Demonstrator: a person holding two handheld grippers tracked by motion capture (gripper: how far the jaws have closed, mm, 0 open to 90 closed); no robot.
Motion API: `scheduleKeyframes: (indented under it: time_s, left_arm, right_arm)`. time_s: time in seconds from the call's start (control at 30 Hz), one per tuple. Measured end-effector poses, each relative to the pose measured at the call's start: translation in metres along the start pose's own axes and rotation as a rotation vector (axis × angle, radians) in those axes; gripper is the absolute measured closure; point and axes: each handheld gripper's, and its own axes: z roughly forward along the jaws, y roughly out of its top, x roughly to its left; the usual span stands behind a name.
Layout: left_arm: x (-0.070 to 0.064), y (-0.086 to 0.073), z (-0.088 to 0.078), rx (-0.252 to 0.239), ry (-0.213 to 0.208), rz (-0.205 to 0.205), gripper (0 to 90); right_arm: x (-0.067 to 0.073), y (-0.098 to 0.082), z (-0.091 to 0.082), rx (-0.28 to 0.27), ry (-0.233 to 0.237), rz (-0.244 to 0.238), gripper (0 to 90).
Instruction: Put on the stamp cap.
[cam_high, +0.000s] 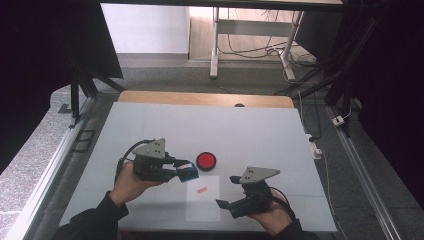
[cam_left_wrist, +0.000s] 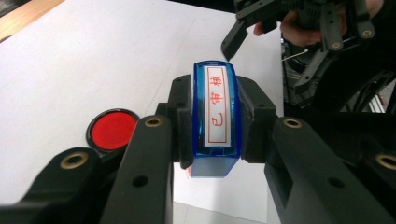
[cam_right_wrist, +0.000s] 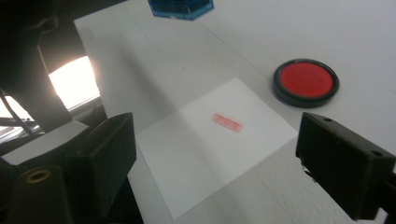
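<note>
My left gripper (cam_high: 188, 171) (cam_left_wrist: 215, 121) is shut on a blue stamp (cam_high: 189, 171) (cam_left_wrist: 215, 119), turned so its white face with red characters points up at the camera. It hangs just above the table, left of a round red ink pad (cam_high: 206, 160) (cam_left_wrist: 112, 129) (cam_right_wrist: 306, 81). A white sheet of paper (cam_high: 203, 198) (cam_right_wrist: 215, 140) lies flat near the front edge and bears a small red stamped mark (cam_high: 201, 190) (cam_right_wrist: 227, 122). My right gripper (cam_high: 226, 191) (cam_right_wrist: 215, 154) stands open at the sheet's right edge, nothing between its jaws. The stamp's blue end (cam_right_wrist: 180, 8) also shows in the right gripper view.
The table top (cam_high: 150, 125) is pale grey-white with a wooden strip (cam_high: 205, 98) along its far edge. Metal rails run down both sides. Beyond the table stand a desk frame (cam_high: 215, 45) and loose cables on the floor.
</note>
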Motion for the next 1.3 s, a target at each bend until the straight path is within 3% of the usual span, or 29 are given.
scheduleKeyframes:
  time_s: [0.47,0.9,1.3]
  left_arm:
    - [0.006,-0.004,-0.006,0.029,0.069,-0.027,69.8]
    - [0.012,-0.008,-0.012,0.047,0.129,-0.050,69.8]
    - [0.018,-0.011,-0.019,0.046,0.176,-0.078,69.8]
  right_arm:
    - [-0.006,-0.018,-0.018,0.019,-0.106,0.037,0.1]
    - [-0.014,-0.038,-0.041,0.036,-0.263,0.094,0.0]
    - [-0.021,-0.051,-0.054,0.043,-0.305,0.148,0.0]
